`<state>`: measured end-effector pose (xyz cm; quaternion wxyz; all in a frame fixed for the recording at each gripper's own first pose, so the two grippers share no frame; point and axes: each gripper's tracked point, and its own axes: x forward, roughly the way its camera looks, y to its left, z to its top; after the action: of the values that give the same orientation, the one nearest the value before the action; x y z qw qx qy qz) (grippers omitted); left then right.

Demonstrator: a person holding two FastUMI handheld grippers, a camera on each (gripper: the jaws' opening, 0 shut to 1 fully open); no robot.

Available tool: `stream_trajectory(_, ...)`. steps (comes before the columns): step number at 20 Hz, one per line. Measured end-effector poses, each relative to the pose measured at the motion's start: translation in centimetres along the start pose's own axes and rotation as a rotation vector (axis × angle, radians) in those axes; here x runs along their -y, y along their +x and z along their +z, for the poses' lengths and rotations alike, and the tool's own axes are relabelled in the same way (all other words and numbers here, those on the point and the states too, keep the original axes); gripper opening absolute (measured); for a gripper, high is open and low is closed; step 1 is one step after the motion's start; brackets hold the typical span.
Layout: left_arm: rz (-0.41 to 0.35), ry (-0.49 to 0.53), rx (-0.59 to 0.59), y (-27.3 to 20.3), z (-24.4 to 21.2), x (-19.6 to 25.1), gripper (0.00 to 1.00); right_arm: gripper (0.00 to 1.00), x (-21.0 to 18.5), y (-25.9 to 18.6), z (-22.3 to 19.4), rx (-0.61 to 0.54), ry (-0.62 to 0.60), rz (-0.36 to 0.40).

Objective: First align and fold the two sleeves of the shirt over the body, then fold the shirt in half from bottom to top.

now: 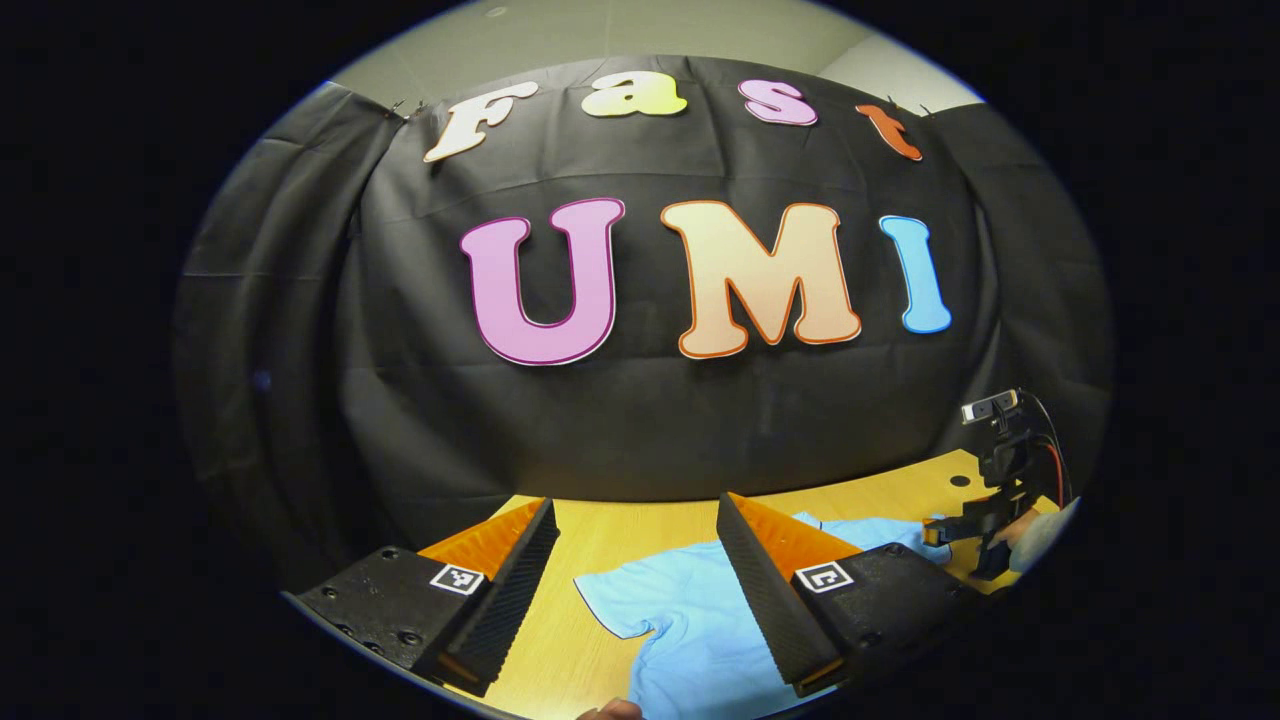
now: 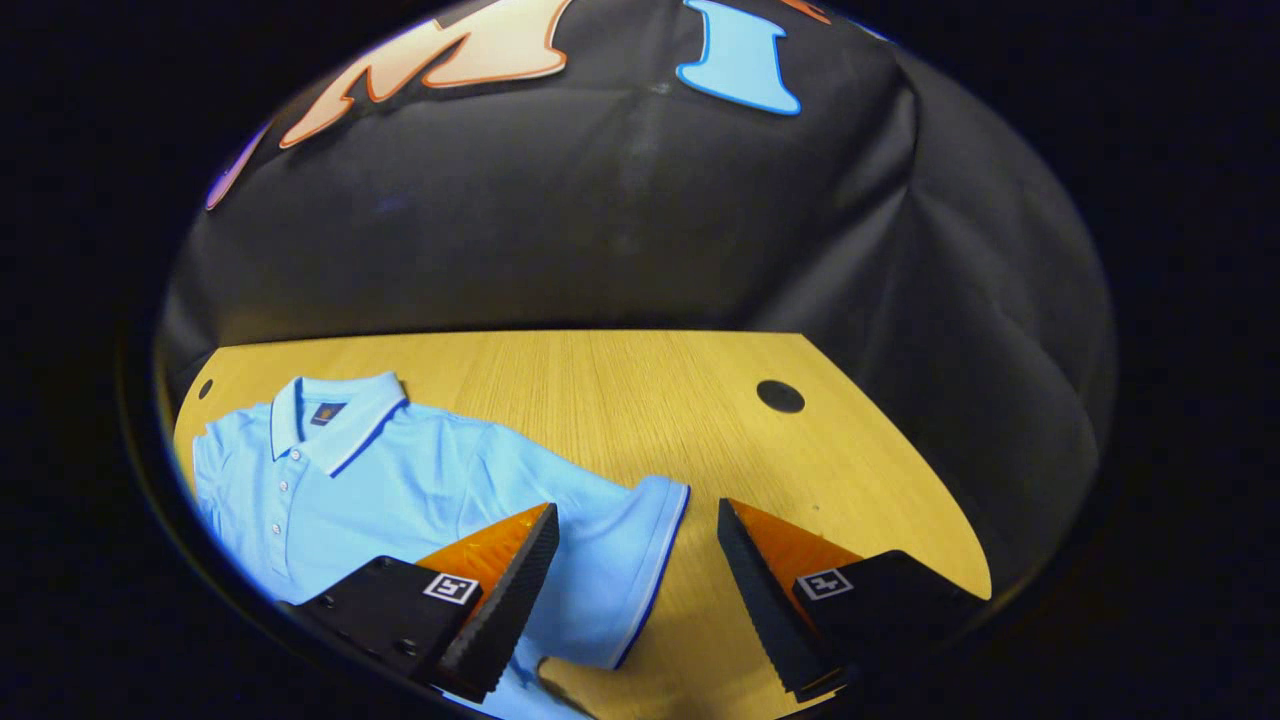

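The light-blue shirt [image 2: 400,480] lies flat and unfolded on the wooden counter [image 2: 620,400], both the left gripper [image 1: 637,590] and right gripper [image 2: 633,590] hovering above it with fingers spread wide, holding nothing, a round hole [image 2: 780,396] nearby.

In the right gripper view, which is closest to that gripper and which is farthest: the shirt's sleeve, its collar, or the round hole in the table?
From the right gripper, whose jaws stand open:
1. The sleeve, lying flat between the fingers, cuff edge towards the right finger.
2. The round hole, farther back on the table, to the right.
3. The collar, far off to the left; its gap from the hole's rank is modest, so treat that order loosely.
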<state>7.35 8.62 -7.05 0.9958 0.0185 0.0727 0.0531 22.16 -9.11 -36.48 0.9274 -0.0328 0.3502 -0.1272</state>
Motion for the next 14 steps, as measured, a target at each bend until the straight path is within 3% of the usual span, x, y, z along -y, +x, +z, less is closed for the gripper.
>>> stream_trajectory(4, 0.015, 0.005, 0.0, 0.1, -0.1, -0.6, 0.96, 0.99, -0.6, 0.6, -3.0, -0.123, 0.056, 0.041)
stream_trajectory(7, 0.023, -0.007, -0.002, 0.1, -0.4, -0.8, 0.96, 0.97, -1.1, 0.9, -3.2, -0.144, 0.123, 0.073)
stream_trajectory(9, 0.026, -0.013, -0.01, 0.1, -0.7, -0.7, 0.96, 0.89, -1.6, 1.0, -2.8, -0.124, 0.119, 0.102)
stream_trajectory(11, 0.028, -0.021, -0.013, 0.1, -0.7, -0.7, 0.96, 0.41, -2.5, 0.7, -2.8, -0.124, 0.126, 0.128)
stream_trajectory(12, 0.03, -0.023, -0.014, 0.0, -0.8, -0.7, 0.96, 0.12, -2.8, 0.5, -2.5, -0.115, 0.132, 0.134)
stream_trajectory(14, 0.033, -0.023, -0.017, 0.0, -0.9, -0.7, 0.96, 0.02, -3.9, -0.1, -2.1, -0.128, 0.179, 0.162)
